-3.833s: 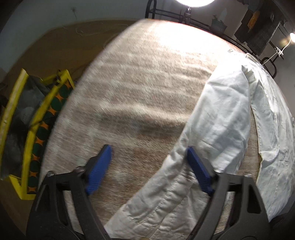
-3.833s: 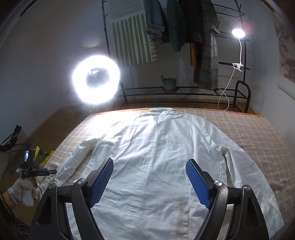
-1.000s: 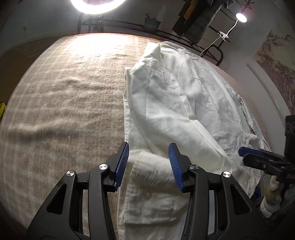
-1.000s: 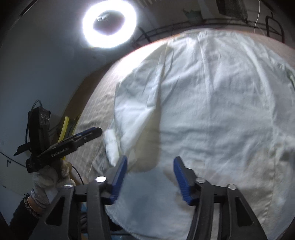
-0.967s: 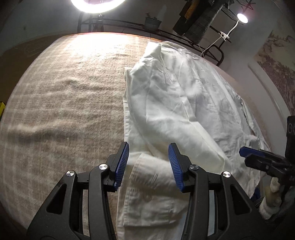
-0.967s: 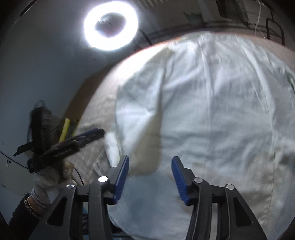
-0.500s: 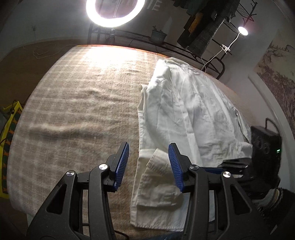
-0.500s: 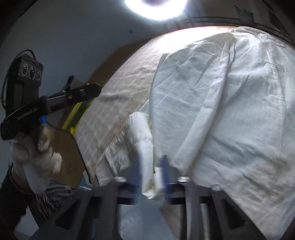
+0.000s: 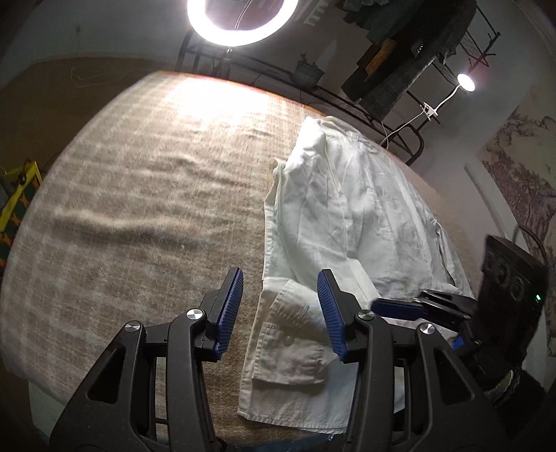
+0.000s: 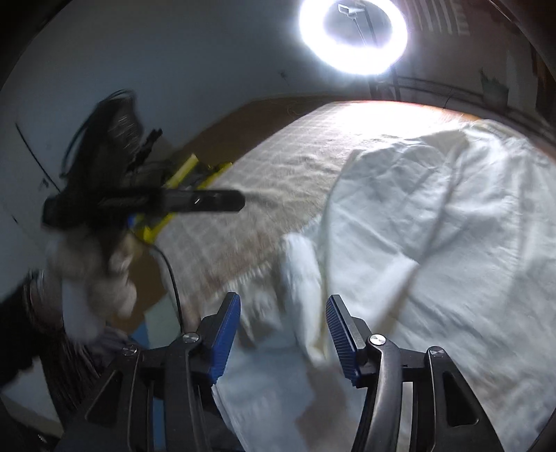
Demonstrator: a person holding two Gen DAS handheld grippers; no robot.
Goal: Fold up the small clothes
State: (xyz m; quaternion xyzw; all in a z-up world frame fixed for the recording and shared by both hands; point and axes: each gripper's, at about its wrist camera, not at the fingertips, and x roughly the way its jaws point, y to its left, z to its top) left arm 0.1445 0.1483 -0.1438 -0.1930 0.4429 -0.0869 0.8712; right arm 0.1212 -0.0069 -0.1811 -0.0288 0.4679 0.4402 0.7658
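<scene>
A bed covered by a beige checked blanket [image 9: 146, 194] is lit by a ring lamp [image 9: 243, 21], with a clothes rack [image 9: 410, 52] behind. A white shirt [image 9: 340, 215] is spread on the blanket, one sleeve folded over it. The left gripper [image 9: 279, 309] is held half open above the cuff [image 9: 295, 333], gripping nothing. The right gripper [image 10: 283, 335] has just been opened; the shirt hem lies unpinched between its jaws.

Left gripper [image 9: 279, 309] jaws apart, nothing between pads, hovering over the cuff [image 9: 295, 344] of the white shirt [image 9: 347, 222]. Shirt lies on the checked blanket [image 9: 139, 194], sleeve folded across the body. Right gripper [image 9: 403, 307] at right edge.
</scene>
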